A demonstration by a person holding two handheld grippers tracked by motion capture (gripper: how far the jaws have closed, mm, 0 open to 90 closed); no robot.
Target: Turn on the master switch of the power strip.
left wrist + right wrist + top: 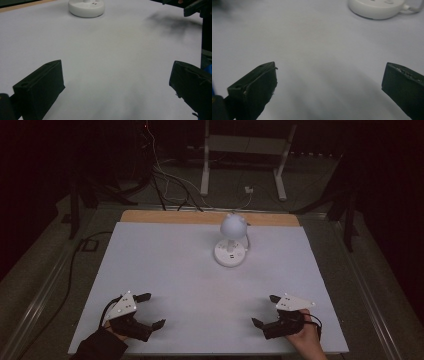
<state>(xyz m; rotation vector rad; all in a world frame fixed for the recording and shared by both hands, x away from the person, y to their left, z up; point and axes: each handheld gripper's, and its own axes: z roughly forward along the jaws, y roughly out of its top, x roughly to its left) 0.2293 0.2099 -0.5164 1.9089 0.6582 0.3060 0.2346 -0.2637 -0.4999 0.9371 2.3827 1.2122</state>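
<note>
A small white lamp (233, 226) with a round head stands on its round base (230, 254) at the far middle of the white table (200, 285). The base (86, 8) lies at the top of the left gripper view, and the base (375, 8) sits at the top right of the right gripper view. My left gripper (151, 310) rests at the near left, open, nothing between its jaws. My right gripper (265, 310) rests at the near right, open too, jaws wide with bare table between them. Both point toward the table's middle.
A thin white cord (247, 240) runs from the lamp base toward the back. A wooden strip (210, 217) edges the table's far side. Beyond it stand a white frame's legs (205, 165) and loose cables (165, 180) on the dark floor.
</note>
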